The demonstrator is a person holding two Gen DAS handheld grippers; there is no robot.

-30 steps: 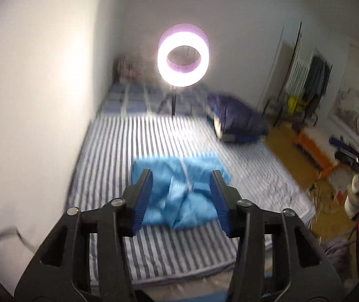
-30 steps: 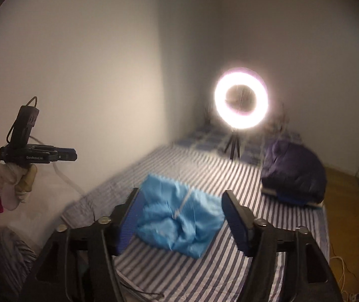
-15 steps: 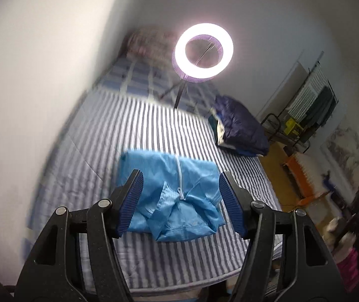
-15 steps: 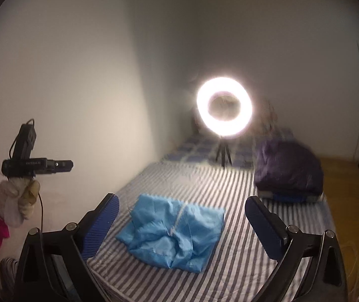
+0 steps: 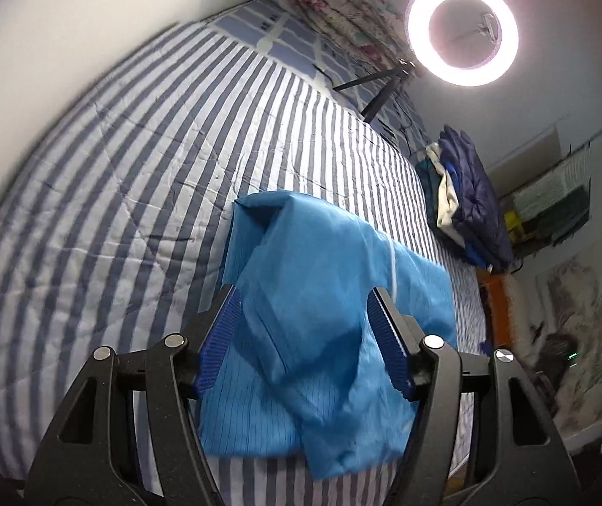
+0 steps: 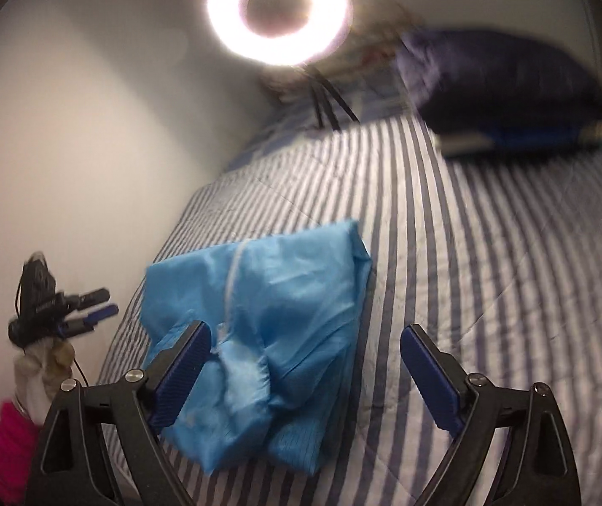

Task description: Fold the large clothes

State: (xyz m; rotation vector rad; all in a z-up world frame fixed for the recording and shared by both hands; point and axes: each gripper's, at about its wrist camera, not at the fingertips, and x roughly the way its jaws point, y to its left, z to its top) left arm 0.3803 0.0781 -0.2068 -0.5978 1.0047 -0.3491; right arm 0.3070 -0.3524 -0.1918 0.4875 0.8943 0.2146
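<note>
While both tools gape, the blue garment [image 5: 322,295] lies on the striped bed [image 5: 132,168]

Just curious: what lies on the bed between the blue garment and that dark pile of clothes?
Only bare striped bedsheet separates the blue garment from the dark pile, seen in the right wrist view.

A lit ring light [image 5: 461,29] stands on a tripod at the far end of the striped bed [image 5: 132,177]. Right of it, on the bed, lies a dark blue jacket pile [image 5: 465,198].
</note>
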